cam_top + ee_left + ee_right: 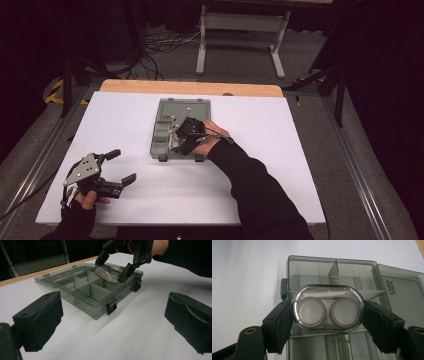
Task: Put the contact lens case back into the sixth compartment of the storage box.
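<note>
While my right gripper [327, 315] clamps the clear case [327, 308] by its ends, it hangs just above the open box [312, 270], over its compartments. Pickup looks done; lowering, release and closing the lid [404, 290] remain. My left gripper [120, 170] rests released on the table [280, 165].

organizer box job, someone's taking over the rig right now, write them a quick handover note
Right gripper: shut on the clear oval case, fingers on its two ends, held over the open organizer box.
Left gripper: open, holds nothing, near the table's front left corner, apart from the box.
Box: lid laid flat open; the compartments seen look empty.
Done: case picked up and brought above the box.
Left: probably lower the case into a compartment, release, maybe close the lid.
</note>
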`<action>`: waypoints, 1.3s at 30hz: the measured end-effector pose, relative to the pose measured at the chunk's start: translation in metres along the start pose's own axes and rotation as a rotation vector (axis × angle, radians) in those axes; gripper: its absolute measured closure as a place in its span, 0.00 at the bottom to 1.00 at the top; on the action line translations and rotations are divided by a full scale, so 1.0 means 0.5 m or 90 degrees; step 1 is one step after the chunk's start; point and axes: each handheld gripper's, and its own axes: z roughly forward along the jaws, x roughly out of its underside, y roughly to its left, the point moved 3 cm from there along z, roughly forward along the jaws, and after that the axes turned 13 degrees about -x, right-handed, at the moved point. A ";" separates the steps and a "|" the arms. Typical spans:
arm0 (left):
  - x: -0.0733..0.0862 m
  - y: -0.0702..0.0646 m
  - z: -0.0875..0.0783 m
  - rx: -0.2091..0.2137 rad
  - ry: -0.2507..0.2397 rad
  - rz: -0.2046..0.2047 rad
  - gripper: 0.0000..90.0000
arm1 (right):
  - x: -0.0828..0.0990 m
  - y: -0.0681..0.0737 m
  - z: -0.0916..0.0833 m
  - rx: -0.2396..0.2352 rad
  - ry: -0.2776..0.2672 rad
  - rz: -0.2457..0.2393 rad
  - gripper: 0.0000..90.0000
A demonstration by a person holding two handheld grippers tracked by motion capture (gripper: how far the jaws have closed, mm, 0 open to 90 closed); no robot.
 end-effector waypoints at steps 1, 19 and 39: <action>0.000 0.000 0.000 0.000 0.000 0.000 0.03 | 0.000 0.000 0.001 -0.002 0.001 0.003 0.29; 0.000 0.000 0.000 0.001 0.001 0.001 0.03 | 0.004 -0.003 0.011 -0.018 0.007 0.010 0.29; 0.000 0.000 0.000 0.001 0.000 -0.003 0.03 | -0.001 -0.003 -0.013 -0.004 -0.036 0.014 0.08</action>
